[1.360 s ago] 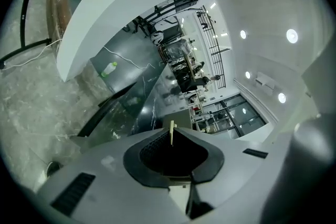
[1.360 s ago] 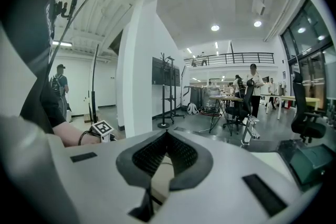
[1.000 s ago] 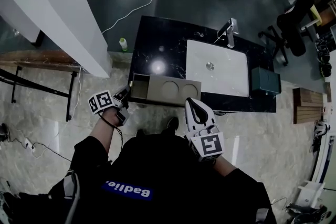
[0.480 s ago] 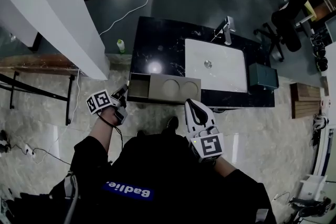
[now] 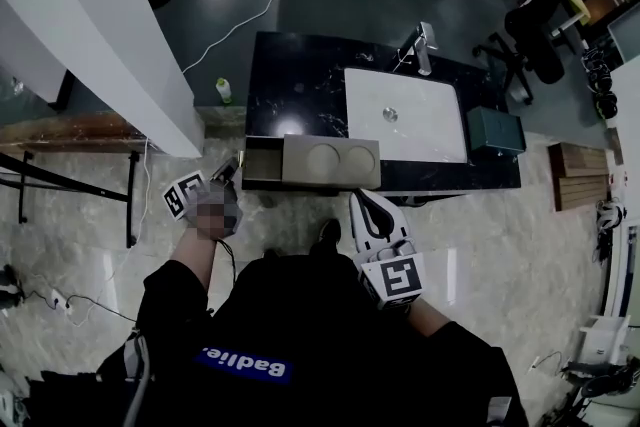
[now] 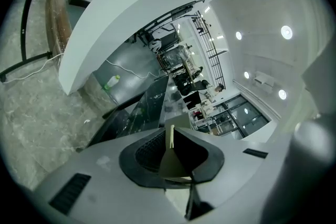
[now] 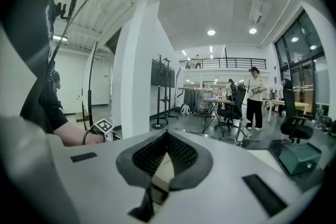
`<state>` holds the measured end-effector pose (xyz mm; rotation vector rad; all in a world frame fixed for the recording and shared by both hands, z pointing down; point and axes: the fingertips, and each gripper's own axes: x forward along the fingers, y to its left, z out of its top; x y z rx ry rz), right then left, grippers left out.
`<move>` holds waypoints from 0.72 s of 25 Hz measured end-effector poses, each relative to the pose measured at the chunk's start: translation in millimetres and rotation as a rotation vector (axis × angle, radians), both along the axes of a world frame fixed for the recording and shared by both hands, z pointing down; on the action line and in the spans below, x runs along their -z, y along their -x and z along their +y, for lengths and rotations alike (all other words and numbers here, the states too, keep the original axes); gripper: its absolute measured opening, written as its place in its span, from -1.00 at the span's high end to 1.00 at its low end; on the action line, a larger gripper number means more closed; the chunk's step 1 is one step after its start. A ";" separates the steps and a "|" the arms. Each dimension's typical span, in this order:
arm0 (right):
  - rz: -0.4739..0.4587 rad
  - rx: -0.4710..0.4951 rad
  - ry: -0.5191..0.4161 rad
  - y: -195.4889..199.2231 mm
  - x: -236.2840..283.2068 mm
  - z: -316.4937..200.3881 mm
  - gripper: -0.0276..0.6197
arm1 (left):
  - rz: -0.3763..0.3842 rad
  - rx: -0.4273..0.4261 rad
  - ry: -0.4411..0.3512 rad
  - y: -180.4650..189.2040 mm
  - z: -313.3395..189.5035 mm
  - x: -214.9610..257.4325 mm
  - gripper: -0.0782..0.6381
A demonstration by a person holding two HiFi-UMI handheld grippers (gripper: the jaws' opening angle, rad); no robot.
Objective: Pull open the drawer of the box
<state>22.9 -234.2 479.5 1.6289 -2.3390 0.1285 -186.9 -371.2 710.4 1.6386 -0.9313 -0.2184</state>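
A beige box (image 5: 335, 163) with two round recesses on top stands at the front edge of the black counter (image 5: 290, 85). Its drawer (image 5: 262, 160) sticks out to the left, and its hollow shows. My left gripper (image 5: 232, 168) is at the drawer's left end. In the left gripper view the jaws (image 6: 169, 135) are shut on the drawer's thin beige front panel (image 6: 172, 162). My right gripper (image 5: 367, 197) hangs just in front of the box's right part, shut and holding nothing. In its own view the right gripper (image 7: 167, 136) points over the box (image 7: 164, 165).
A white sink (image 5: 405, 115) with a faucet (image 5: 424, 47) fills the counter's right half, and a teal box (image 5: 494, 130) stands at its right end. A green bottle (image 5: 223, 90) stands on the floor by a wide white pillar (image 5: 90, 15). Office chairs and a cable lie beyond.
The head view has shifted a little. My left gripper stays at the drawer's left end, and the drawer's opening looks about the same. The right gripper has hardly moved.
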 end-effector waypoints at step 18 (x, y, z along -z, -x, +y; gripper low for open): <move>-0.080 -0.003 0.006 -27.7 -11.0 68.5 0.91 | -0.241 0.054 -0.117 29.3 73.0 36.0 0.72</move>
